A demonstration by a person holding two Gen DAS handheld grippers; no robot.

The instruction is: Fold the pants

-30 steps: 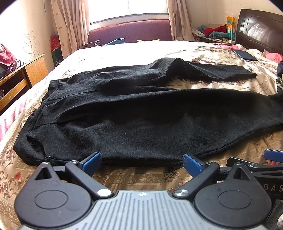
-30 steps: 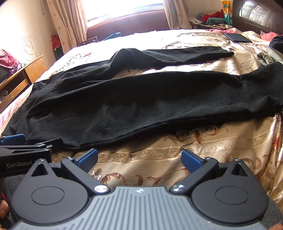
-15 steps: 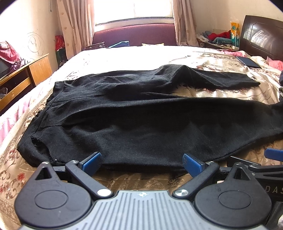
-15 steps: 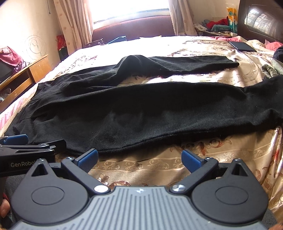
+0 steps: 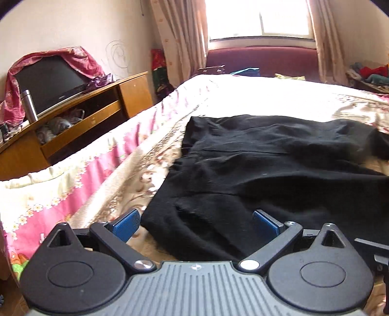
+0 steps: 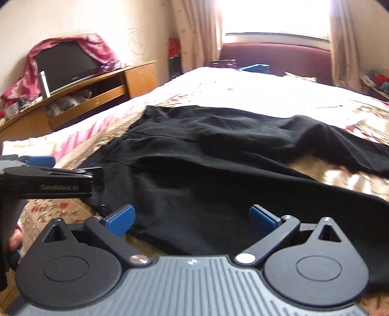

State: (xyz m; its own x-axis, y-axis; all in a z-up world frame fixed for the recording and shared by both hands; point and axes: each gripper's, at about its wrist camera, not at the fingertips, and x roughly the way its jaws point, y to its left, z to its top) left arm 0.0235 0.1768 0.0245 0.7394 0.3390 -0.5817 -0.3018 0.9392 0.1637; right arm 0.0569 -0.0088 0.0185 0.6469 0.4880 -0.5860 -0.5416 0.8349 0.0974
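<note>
So the black pants [image 5: 255, 170] are laid out flat on the bed [image 5: 267, 97], on top of a gold floral bedspread [image 6: 352, 179], waist end toward the left and the legs running off to the right. In the right wrist view you can see the two legs splitting apart, with a strip of bedspread showing between them.

The left gripper [image 5: 196, 222] sits low at the near waist corner, jaws spread wide, with the corner of the fabric lying between the blue pads [image 5: 127, 222]. It isn't pinching anything. Can't really tell if the pads touch the cloth or just sit above it.

The right gripper [image 6: 192, 216] is also spread wide, over the near edge of the pants a bit further along toward the legs, black fabric between its fingers too. Its view is a little blurry. The left gripper shows at that view's left edge, just beside it.

Off to the left of the bed there's a wooden TV stand [image 5: 80, 116] with a TV [image 5: 48, 82] half covered by a red cloth [image 5: 80, 54], and a metal flask [image 5: 28, 105] next to it. Window [image 5: 257, 17] with curtains [image 5: 184, 36] at the far end, very bright.
</note>
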